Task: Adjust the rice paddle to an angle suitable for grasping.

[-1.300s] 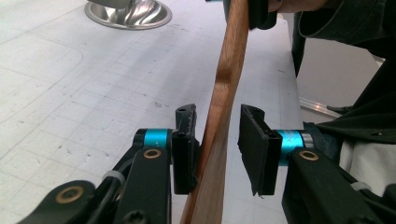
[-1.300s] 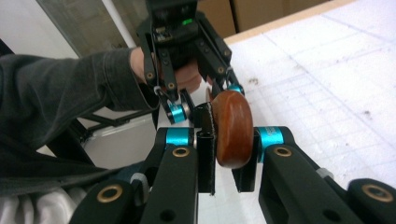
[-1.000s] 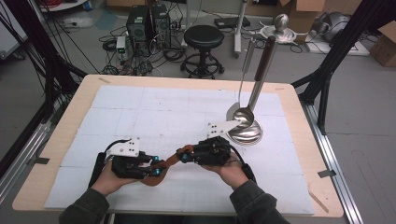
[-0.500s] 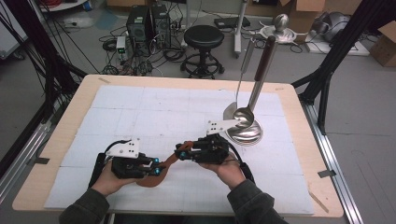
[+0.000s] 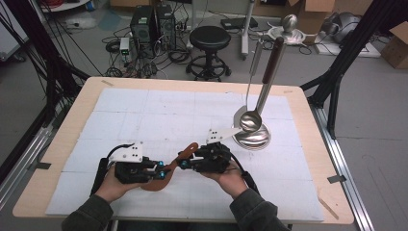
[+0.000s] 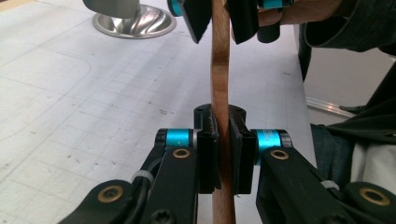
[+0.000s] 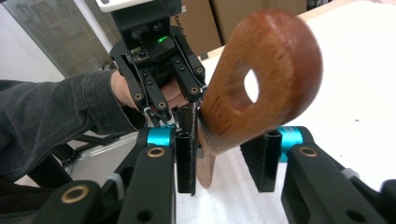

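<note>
I have the wooden spatula (image 5: 166, 166) suspended between both tools above the near middle of the white mat (image 5: 144, 110), slightly left of centre.

Left gripper (image 5: 153, 169): jaws clamped on the spatula. In the left gripper view both pads (image 6: 208, 154) press flat against the two faces of the board-thin wood (image 6: 221, 93), which stands edge-on and runs straight away from the camera.

Right gripper (image 5: 184, 163): jaws apart, and they have just been opening. In the right gripper view the spatula's rounded end with its hanging hole (image 7: 266, 74) sits between the jaws; the left-hand pad (image 7: 187, 158) lies against or just beside the wood, the other pad stands clear of it. I read this gripper as released, with the spatula between its jaws but not pinched.

The two grippers face each other, tips close together, each held in a hand (image 5: 108, 185) entering from the near edge of the table (image 5: 312, 159).

Right of centre on the mat stands a steel bowl (image 5: 252, 137). A ladle (image 5: 250, 120) rests in it with its handle rising steeply up and away. The bowl is near the right gripper but apart from it.
</note>
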Tool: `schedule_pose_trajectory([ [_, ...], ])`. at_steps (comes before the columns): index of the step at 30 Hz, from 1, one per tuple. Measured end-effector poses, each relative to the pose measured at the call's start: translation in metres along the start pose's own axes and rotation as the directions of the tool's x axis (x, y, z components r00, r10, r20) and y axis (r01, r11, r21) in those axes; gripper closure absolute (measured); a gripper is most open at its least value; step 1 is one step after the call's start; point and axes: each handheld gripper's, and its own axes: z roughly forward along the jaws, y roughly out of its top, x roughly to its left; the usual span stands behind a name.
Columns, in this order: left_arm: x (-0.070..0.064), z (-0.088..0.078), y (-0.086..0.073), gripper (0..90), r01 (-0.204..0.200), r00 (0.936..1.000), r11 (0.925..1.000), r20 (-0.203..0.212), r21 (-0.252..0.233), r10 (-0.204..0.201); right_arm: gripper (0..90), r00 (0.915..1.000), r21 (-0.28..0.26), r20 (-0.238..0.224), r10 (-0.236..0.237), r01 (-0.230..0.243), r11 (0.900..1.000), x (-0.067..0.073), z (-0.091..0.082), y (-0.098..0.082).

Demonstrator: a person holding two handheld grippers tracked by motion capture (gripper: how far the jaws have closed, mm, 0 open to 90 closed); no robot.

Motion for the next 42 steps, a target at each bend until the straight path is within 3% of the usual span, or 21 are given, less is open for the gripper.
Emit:
schedule_pose_trajectory([
  [8, -0.001, 0.002, 0.0, 82.1, 0.002, 1.0, 0.9998, 0.007, -0.018, -0.002, 74.6, 0.9997, -0.029, -0.023, -0.004, 0.004, 1.0, 0.001, -0.002, 0.003],
  [14, -0.001, 0.002, 0.0, 75.2, 0.009, 0.9998, 0.9998, 0.019, -0.019, -0.009, 81.6, 0.9978, -0.031, -0.048, -0.046, 0.045, 0.999, 0.006, -0.004, 0.006],
  [26, -0.002, 0.005, 0.0, 76.7, -0.007, 0.9999, 0.9999, 0.015, 0.011, 0.007, 82.3, 0.9972, -0.042, -0.014, -0.074, 0.073, 0.996, 0.008, -0.017, 0.015],
  [42, -0.004, 0.01, 0.0, 79.5, -0.023, 0.9995, 0.9993, 0.022, 0.03, 0.022, 82.4, 0.9928, -0.036, -0.016, -0.119, 0.118, 0.992, 0.015, -0.01, 0.024],
])
